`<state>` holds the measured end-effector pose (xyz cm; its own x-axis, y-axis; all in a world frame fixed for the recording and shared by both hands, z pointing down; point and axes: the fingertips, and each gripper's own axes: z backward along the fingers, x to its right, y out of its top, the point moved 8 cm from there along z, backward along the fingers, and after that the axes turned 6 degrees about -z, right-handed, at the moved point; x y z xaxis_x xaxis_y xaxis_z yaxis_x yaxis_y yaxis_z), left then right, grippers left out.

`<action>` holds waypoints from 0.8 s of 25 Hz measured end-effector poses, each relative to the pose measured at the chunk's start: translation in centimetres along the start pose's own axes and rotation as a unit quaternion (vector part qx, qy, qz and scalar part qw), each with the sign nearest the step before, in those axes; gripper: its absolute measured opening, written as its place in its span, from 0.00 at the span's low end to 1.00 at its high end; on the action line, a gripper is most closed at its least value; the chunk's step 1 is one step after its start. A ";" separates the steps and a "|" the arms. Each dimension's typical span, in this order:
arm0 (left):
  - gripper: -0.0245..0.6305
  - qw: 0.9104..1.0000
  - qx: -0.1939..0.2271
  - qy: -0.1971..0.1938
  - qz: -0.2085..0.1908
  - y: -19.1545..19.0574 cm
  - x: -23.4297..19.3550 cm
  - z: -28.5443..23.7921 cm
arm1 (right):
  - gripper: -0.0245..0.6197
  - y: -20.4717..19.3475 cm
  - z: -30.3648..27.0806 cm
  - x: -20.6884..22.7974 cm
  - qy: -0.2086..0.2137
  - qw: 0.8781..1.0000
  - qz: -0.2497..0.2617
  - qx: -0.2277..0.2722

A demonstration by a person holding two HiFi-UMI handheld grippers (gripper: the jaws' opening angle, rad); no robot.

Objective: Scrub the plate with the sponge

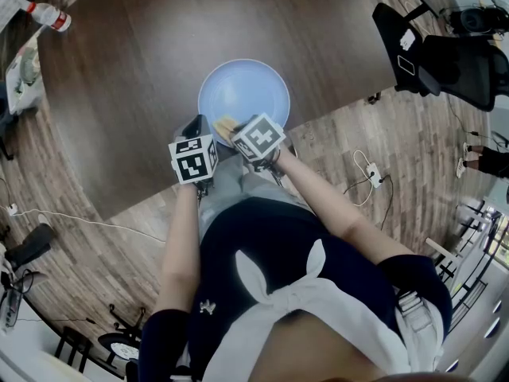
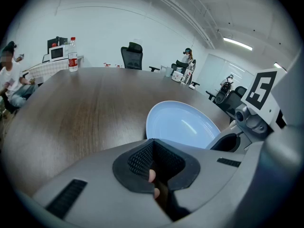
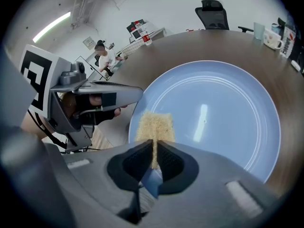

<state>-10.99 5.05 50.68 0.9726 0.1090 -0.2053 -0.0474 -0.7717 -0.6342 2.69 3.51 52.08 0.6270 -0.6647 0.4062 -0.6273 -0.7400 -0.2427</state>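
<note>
In the head view, a pale blue plate (image 1: 243,94) is lying on the dark wooden surface (image 1: 119,70), at 12 o'clock from both grippers. The right gripper (image 1: 233,130) is reaching over the plate's rim at about 6 o'clock, and the yellow sponge (image 1: 225,124) is showing at its tip. The left gripper (image 1: 195,127) is sitting just beside the rim at about 8 o'clock. A plastic bottle (image 1: 49,14) is lying far off at 10 o'clock.

In the left gripper view, the jaws are pressing together with nothing between them. The plate (image 2: 183,125) is lying at 1 o'clock from them, clear of the pads, and the right gripper's marker cube is showing at 3 o'clock.

In the right gripper view, the jaws are clamping narrowly on the sponge (image 3: 154,127), which is sticking out toward 12 o'clock and overlapping the plate's (image 3: 218,113) rim at 8 o'clock. The left gripper (image 3: 128,93) is pointing in from 9 o'clock, off the plate.
</note>
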 end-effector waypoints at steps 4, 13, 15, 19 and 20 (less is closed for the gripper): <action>0.05 1.000 -0.001 -0.002 -0.001 -0.1 -0.1 0.0 | 0.08 0.4 -0.3 -0.2 0.003 1.000 0.006 0.004; 0.05 1.000 -0.005 -0.009 -0.001 -0.3 -0.1 -0.4 | 0.08 1.5 -0.8 -0.6 -0.003 0.999 0.033 0.012; 0.05 1.000 -0.005 -0.010 -0.001 -0.4 -0.2 -0.4 | 0.08 1.7 -0.9 -0.7 -0.007 0.999 0.037 0.015; 0.05 1.000 -0.004 -0.009 -0.003 -0.1 -0.3 -0.3 | 0.08 2.3 -1.0 -0.6 -0.010 0.999 0.033 0.022; 0.05 1.000 -0.004 -0.010 -0.004 -0.2 -0.3 -0.3 | 0.08 2.4 -1.0 -0.5 -0.011 0.999 0.031 0.023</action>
<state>-11.22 4.95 51.11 0.9680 0.1277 -0.2162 -0.0382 -0.7760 -0.6295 0.40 2.20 52.22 0.5982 -0.7104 0.3707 -0.6433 -0.7016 -0.3065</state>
